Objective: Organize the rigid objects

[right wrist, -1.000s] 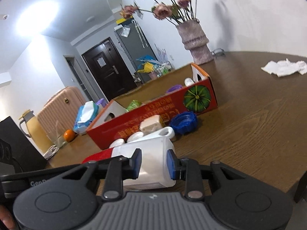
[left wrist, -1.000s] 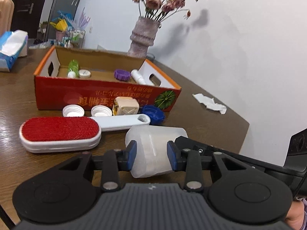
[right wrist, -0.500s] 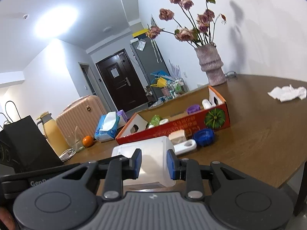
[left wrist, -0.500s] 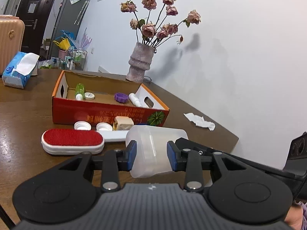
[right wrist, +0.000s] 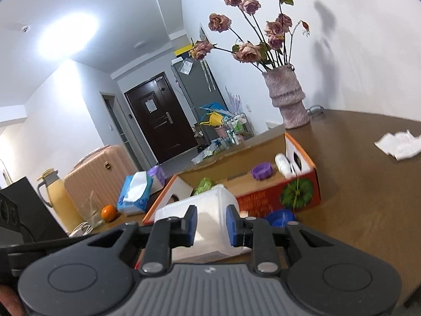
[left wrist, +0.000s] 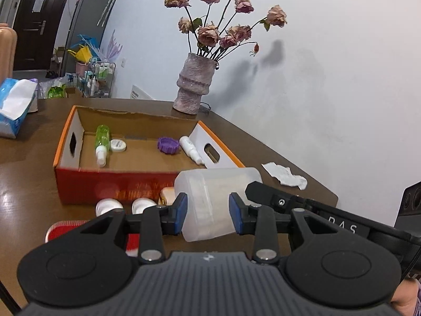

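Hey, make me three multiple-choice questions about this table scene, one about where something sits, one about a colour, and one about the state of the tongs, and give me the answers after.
1. Where does the green bottle lie?
A. Inside the cardboard box
B. Beside the vase
C. On the crumpled paper

2. What colour is the cap lying inside the box near the white bottle?
A. Yellow
B. Purple
C. Black

3. What are the left tongs doing?
A. Standing wide open over the box
B. Gripping the red brush
C. Shut on the white plastic jug

Answers:
1. A, the green bottle lies on the box floor by its left wall.
2. B, the ridged cap is plainly purple.
3. C, both blue pads press the jug's sides; the right tongs grip it too, their jaws having just closed further.
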Action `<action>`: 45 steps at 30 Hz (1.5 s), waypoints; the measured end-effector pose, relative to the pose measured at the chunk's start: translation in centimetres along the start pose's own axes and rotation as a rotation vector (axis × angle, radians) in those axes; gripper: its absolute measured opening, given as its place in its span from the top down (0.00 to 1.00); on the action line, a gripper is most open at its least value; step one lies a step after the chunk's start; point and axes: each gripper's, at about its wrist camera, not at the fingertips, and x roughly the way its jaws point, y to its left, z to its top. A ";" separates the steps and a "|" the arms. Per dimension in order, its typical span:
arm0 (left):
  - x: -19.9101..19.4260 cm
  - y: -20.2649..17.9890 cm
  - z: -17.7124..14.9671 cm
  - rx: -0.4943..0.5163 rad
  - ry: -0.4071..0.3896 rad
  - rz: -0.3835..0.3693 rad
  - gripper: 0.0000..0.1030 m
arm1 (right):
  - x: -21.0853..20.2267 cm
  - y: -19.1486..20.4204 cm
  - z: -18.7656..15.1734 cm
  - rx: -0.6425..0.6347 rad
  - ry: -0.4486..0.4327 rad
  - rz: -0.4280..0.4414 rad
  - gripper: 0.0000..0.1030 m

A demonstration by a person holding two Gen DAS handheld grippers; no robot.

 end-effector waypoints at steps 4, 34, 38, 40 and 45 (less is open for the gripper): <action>2.5 1.4 2.7 -0.020 0.007 -0.001 0.67 | 3.2 -0.5 2.4 0.001 0.007 -0.002 0.79; 20.8 12.9 11.1 -0.067 0.192 0.114 0.60 | 26.6 -4.6 7.0 -0.002 0.290 -0.061 0.79; 19.8 12.3 11.3 -0.043 0.169 0.121 0.49 | 25.7 -4.2 7.6 -0.025 0.268 -0.065 0.79; 19.0 11.9 11.6 -0.030 0.162 0.129 0.47 | 24.9 -3.6 8.1 -0.054 0.249 -0.072 0.78; 16.3 10.3 12.0 0.006 0.135 0.157 0.43 | 21.8 -2.7 9.4 -0.112 0.204 -0.084 0.75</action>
